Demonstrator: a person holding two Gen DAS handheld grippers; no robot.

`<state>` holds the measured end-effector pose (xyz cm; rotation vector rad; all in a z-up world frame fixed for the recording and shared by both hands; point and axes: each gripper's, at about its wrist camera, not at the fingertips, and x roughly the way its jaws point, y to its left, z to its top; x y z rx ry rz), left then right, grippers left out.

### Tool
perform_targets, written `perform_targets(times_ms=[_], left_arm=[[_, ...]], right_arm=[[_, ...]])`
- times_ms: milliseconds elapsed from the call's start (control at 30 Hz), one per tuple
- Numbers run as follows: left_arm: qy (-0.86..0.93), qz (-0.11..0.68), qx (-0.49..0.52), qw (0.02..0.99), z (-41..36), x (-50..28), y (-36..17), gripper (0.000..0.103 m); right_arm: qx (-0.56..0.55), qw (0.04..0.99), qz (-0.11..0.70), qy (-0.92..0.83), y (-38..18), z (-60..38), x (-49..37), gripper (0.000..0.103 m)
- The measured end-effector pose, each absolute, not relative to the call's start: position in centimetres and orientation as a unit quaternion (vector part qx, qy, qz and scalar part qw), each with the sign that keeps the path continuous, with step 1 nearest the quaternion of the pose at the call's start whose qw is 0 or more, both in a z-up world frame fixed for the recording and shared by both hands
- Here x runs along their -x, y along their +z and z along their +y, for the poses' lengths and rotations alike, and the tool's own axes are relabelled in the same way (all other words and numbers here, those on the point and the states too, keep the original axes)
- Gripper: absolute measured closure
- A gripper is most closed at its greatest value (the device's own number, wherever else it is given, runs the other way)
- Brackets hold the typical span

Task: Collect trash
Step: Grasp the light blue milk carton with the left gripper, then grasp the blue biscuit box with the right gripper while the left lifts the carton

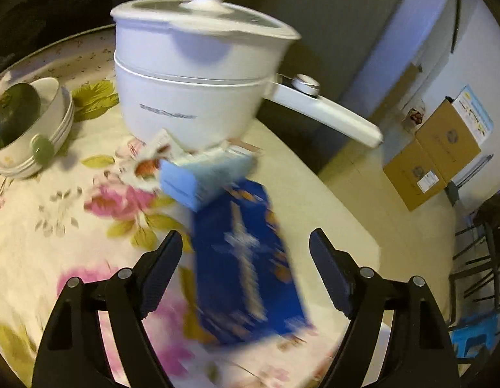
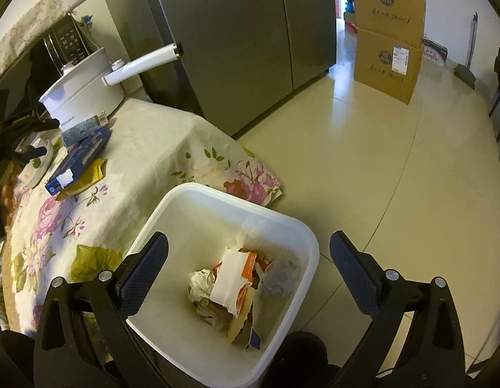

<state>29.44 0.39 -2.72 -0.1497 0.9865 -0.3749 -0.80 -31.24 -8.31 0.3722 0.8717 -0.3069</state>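
A dark blue box (image 1: 246, 265) lies on the floral tablecloth between the open fingers of my left gripper (image 1: 246, 242); the view is blurred. A light blue box (image 1: 204, 174) and a crumpled wrapper (image 1: 149, 158) lie just beyond it, by the white pot (image 1: 191, 87). In the right wrist view the dark blue box (image 2: 80, 158), light blue box (image 2: 83, 127) and a yellow wrapper (image 2: 85, 177) lie on the table. My right gripper (image 2: 250, 252) is open and empty above the white bin (image 2: 185, 213), which holds paper trash (image 2: 230, 287).
Stacked bowls (image 1: 27, 123) stand at the table's left. The pot's long handle (image 1: 327, 113) sticks out past the table edge. A grey fridge (image 2: 237, 38) stands behind the table. Cardboard boxes (image 2: 389, 38) sit on the tiled floor (image 2: 411, 168). Dark chairs (image 1: 486, 258) stand at right.
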Motion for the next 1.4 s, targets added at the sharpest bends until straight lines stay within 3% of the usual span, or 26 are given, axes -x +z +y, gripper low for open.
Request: perform_targets(times_ms=[300, 833, 900, 967, 1133, 1400], left_arm=[[-0.269, 0.445, 0.089, 0.85, 3.8, -33.7, -5.8, 0.02], [-0.273, 0.439, 0.022, 0.856, -0.1, -37.2, -7.3, 0.02], [-0.267, 0.437, 0.013, 0.859, -0.5, -37.1, -7.4, 0.022], [-0.266, 0.439, 0.001, 0.858, -0.9, -36.8, -7.5, 0.04], [-0.268, 0.424, -0.007, 0.865, -0.8, -35.2, -6.9, 0.046], [-0.261, 0.397, 0.003, 0.88, 2.0, -29.7, -3.4, 0.047]], right_arm=[[-0.158, 0.865, 0.457, -0.136, -10.0, -29.0, -2.7, 0.007], [-0.132, 0.845, 0.505, -0.122, -12.4, -27.2, -5.7, 0.007], [-0.131, 0.845, 0.504, -0.12, -12.3, -27.1, -5.7, 0.007], [-0.13, 0.847, 0.502, -0.12, -12.1, -27.1, -5.6, 0.007], [-0.124, 0.851, 0.495, -0.12, -11.7, -26.9, -5.4, 0.007], [-0.095, 0.867, 0.48, -0.091, -10.1, -24.8, -6.9, 0.007]])
